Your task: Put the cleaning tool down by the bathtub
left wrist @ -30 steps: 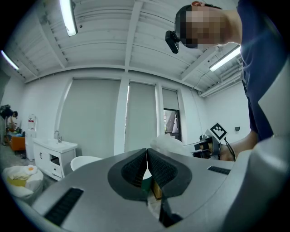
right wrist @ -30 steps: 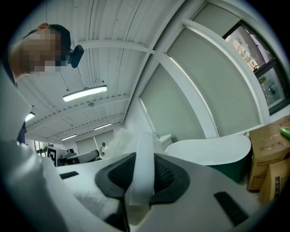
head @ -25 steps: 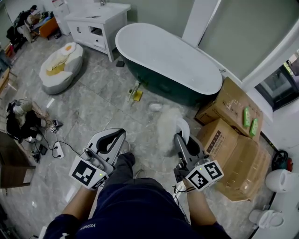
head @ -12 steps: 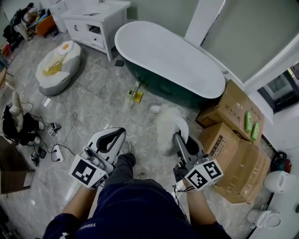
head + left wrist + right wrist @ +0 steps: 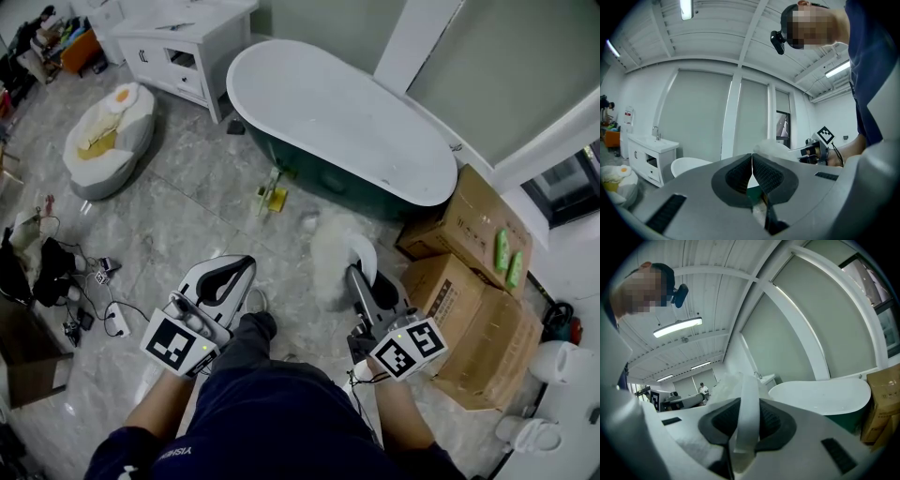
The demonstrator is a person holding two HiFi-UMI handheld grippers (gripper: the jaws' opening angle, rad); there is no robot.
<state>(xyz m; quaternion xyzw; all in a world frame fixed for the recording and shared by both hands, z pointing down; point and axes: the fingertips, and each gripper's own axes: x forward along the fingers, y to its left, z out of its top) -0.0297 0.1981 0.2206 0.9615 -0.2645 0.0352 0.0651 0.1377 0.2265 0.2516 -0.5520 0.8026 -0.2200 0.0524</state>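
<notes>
The cleaning tool, a fluffy white duster on a flat white handle, is held over the grey tile floor. My right gripper is shut on that handle, and the handle stands upright between the dark pads in the right gripper view. The bathtub, white inside and dark green outside, lies ahead of both grippers; it also shows in the right gripper view. My left gripper is shut with nothing in it, its pads meeting.
Cardboard boxes are stacked right of the tub's near end. A white vanity stands at the tub's far end, with a beanbag cushion beside it. A small yellow item lies by the tub. Cables and a power strip lie at left.
The head view has drifted a little, so the tub and floor sit slightly differently. Both grippers hold the same places, and the duster stays in the right one.
</notes>
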